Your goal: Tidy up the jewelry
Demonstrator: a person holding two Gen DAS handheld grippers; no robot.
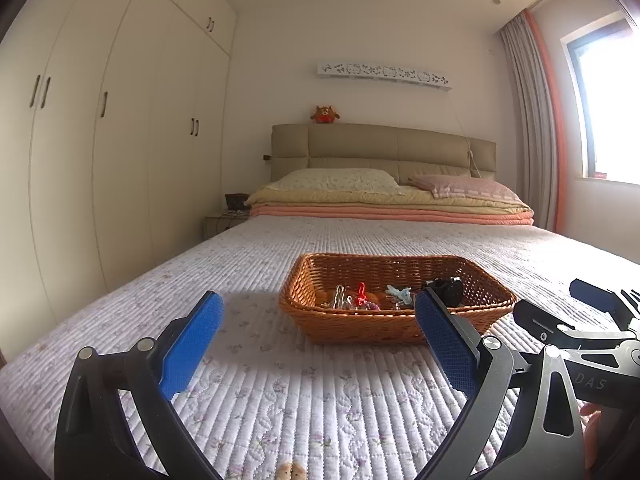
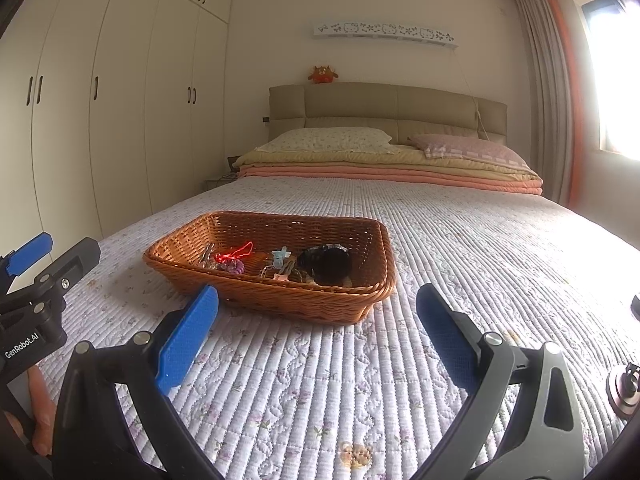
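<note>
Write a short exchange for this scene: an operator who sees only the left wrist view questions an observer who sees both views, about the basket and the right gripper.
Operator: A finger of my left gripper hides part of the dark item in the basket. What shape is it?
Observer: The right wrist view shows it whole: rounded, lying at the basket's right end.
Operator: I see the right gripper only from the side. Is it holding anything?
Observer: No. Its jaws stand wide open with nothing between them, short of the basket.
</note>
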